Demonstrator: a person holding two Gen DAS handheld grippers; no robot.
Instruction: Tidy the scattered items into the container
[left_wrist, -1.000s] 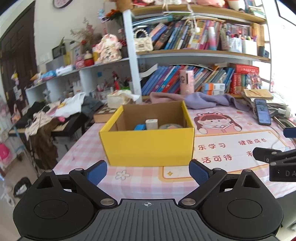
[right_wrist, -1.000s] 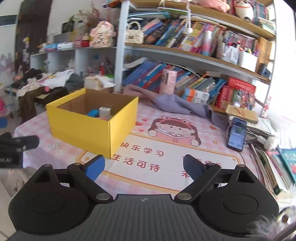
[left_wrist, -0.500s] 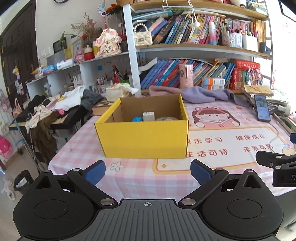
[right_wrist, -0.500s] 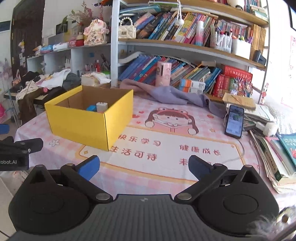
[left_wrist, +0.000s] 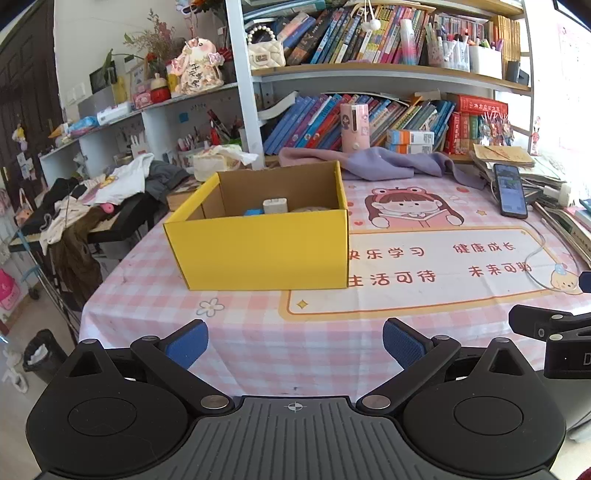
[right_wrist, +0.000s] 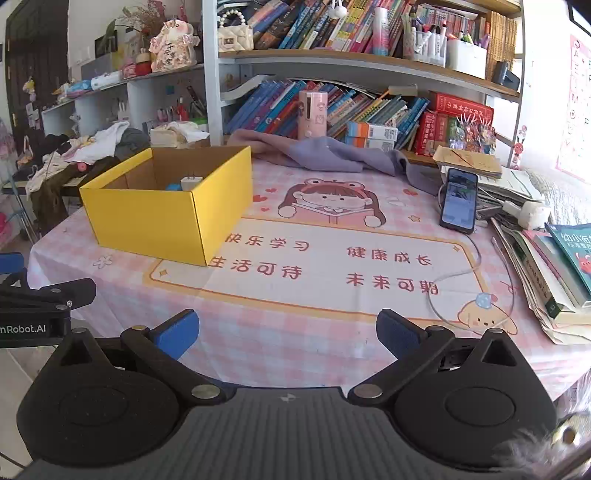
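A yellow cardboard box (left_wrist: 258, 251) (right_wrist: 147, 221) stands on the pink checked tablecloth, left of the printed mat. Inside it I see a white block (left_wrist: 275, 205) (right_wrist: 191, 182), a small blue item (left_wrist: 253, 212) (right_wrist: 173, 186) and the top of a round beige thing (left_wrist: 312, 209). My left gripper (left_wrist: 293, 339) hangs over the near table edge in front of the box, open, nothing between its blue pads. My right gripper (right_wrist: 288, 332) is open too, empty, over the near edge of the mat (right_wrist: 314, 266). Each gripper's side shows at the other view's edge.
A phone (right_wrist: 458, 203) with a white cable (right_wrist: 454, 280) lies at the right beside stacked books (right_wrist: 554, 266). A purple cloth (right_wrist: 332, 155) and a pink bottle (right_wrist: 313, 114) sit at the back under crowded bookshelves. Clothes pile on a rack (left_wrist: 92, 199) left of the table.
Both grippers have drawn back from the box toward the near table edge, so the box looks smaller and farther. The right gripper's fingers have spread wider; the left's opened slightly.
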